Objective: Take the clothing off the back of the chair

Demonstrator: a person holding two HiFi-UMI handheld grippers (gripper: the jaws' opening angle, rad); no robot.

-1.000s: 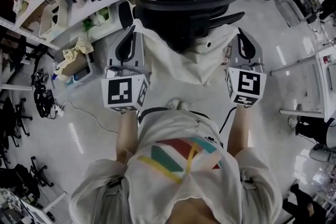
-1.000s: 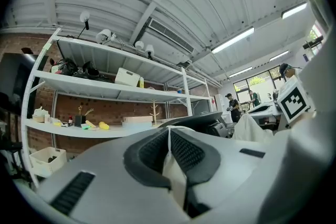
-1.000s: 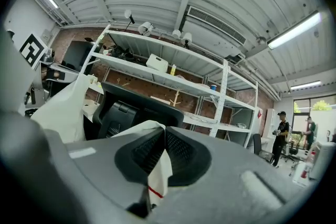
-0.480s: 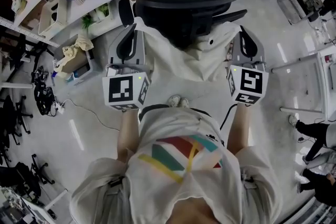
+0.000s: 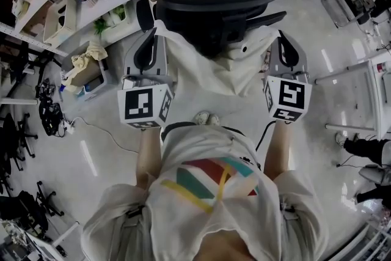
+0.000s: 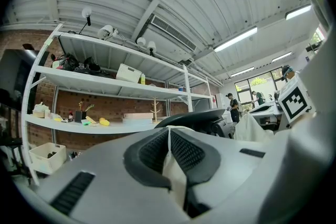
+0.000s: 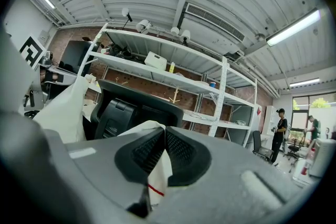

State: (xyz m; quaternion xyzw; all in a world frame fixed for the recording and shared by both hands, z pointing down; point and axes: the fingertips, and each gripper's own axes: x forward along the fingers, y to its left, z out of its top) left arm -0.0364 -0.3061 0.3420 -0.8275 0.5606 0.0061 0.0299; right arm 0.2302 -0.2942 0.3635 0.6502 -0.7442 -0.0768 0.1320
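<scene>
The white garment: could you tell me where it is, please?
Head view, centre: the white garment hangs between the left hand-held gripper and right hand-held gripper, both shut on it, by the black chair.

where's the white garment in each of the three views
Head view: white garment at centre, hanging off the back of the black chair.
Left gripper view: garment at lower centre, pinched between the jaws.
Right gripper view: garment at lower centre, pinched between the jaws.
Shared landmark: that black chair, behind the garment.
</scene>
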